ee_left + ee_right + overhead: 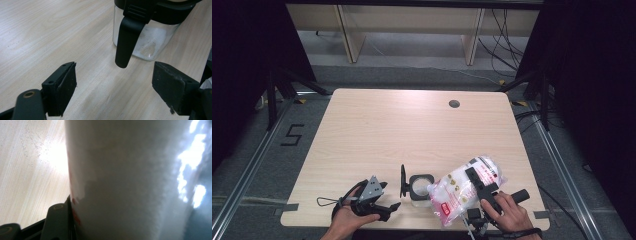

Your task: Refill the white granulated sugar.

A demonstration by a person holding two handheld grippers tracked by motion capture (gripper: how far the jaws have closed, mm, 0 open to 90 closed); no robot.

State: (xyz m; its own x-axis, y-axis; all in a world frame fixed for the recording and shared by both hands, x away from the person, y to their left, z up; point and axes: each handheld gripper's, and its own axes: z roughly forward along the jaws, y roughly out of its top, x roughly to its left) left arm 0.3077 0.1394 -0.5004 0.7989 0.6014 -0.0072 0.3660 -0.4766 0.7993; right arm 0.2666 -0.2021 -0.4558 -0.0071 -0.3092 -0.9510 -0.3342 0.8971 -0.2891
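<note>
A clear glass jar (420,189) with a black rim stands near the table's front edge, its black lid (403,181) swung open to the left. In the left gripper view the jar (150,42) holds a little white powder, and its black latch (127,37) hangs down the front. My left gripper (391,196) (115,72) is open just left of the jar, with nothing between its jaws. My right gripper (472,175) is shut on a clear bag of white powder with red print (459,192) (130,182). The bag is tilted, its low corner at the jar's mouth. One finger (58,220) presses the bag's side.
The light wooden table (412,130) has a round cable hole (454,103) at the back right. Wooden shelving stands beyond the table. Dark stands and cables flank both sides, and a "5" is taped on the floor (292,134) at the left.
</note>
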